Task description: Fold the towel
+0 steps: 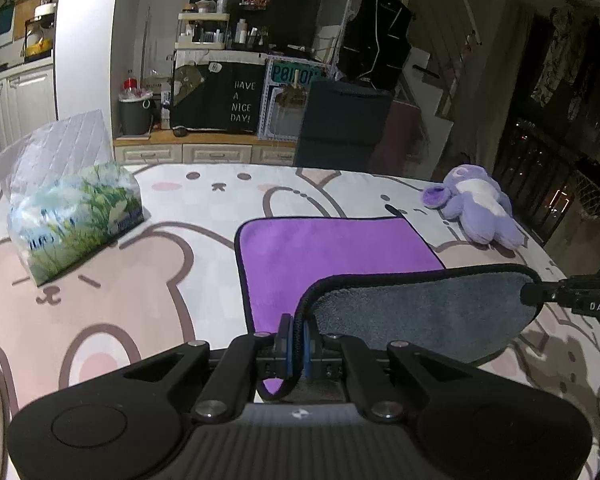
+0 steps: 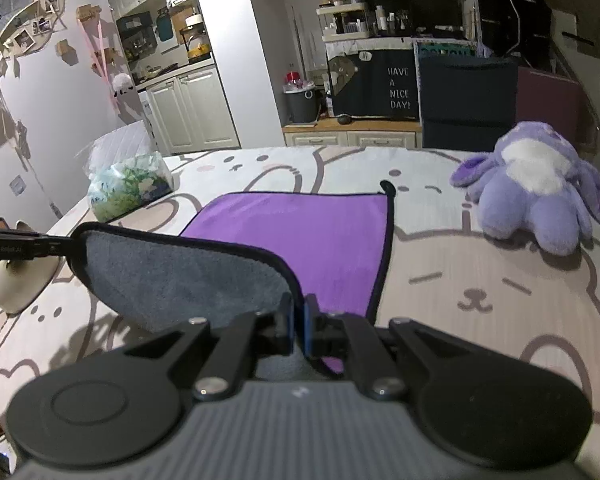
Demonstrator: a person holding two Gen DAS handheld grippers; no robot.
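Note:
A towel [image 1: 324, 256], purple on top and grey underneath with a black hem, lies on the bear-print table cover [image 1: 120, 300]. Its near edge is lifted and turned over, showing the grey side [image 1: 428, 312]. My left gripper [image 1: 298, 336] is shut on the near left corner of the towel. My right gripper [image 2: 299, 328] is shut on the near right corner; it also shows at the right of the left wrist view [image 1: 540, 294]. In the right wrist view the towel [image 2: 320, 232] stretches left to the other gripper [image 2: 66, 246]. Both corners are held above the table.
A plastic-wrapped tissue pack [image 1: 76, 220] stands on the table at the left. A purple plush toy [image 1: 476, 204] lies at the right, also in the right wrist view [image 2: 540, 188]. A dark chair [image 1: 344, 120] and a cabinet stand behind the table.

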